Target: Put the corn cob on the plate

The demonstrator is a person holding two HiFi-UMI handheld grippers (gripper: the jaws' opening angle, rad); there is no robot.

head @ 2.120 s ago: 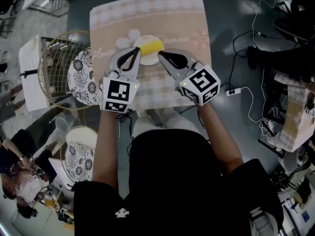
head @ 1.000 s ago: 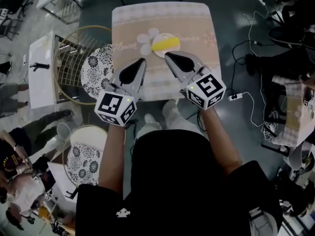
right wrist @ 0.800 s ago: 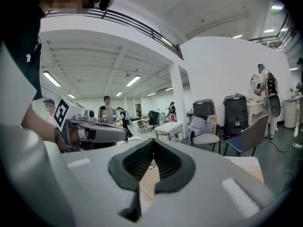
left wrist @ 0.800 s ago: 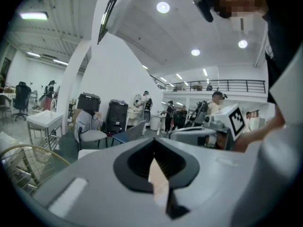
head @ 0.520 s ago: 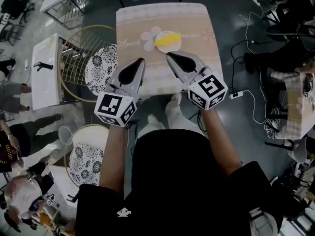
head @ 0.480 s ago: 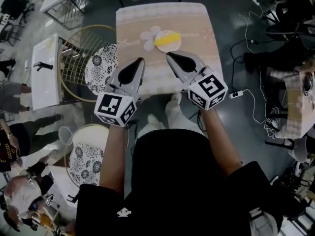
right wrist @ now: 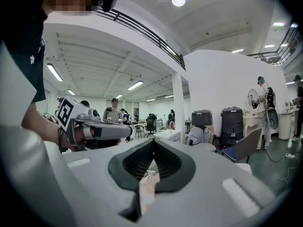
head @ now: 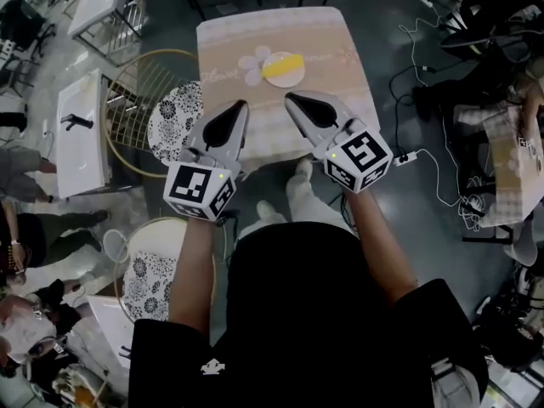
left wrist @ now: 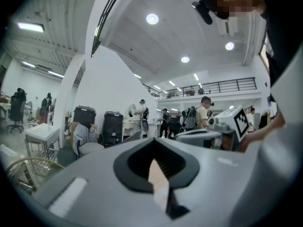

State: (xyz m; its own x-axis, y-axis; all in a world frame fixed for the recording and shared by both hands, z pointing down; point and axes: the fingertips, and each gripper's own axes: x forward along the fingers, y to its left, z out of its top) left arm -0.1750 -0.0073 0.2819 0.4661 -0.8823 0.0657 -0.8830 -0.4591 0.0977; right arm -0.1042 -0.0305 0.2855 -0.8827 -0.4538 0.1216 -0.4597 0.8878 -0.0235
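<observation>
Head view: the yellow corn cob [head: 283, 62] lies on the small round white plate [head: 293, 78], mid-table.
Left gripper [head: 241, 105]: fingers pressed together, nothing between them.
Right gripper [head: 289, 99]: fingers likewise closed and empty.
Why so: both grippers point level above the near edge, well apart from the plate. I judge the placing done.
Surface: a table under beige checked cloth [head: 336, 49].
Room: dark grey floor [head: 425, 253], loose cables [head: 442, 177], and a black-and-white patterned plate [head: 174, 117] in a wire rack [head: 136, 83].

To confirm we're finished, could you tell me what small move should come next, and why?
Probably just lower both grippers to rest: the corn cob lies on the plate, and the left gripper and right gripper are shut and empty.
</observation>
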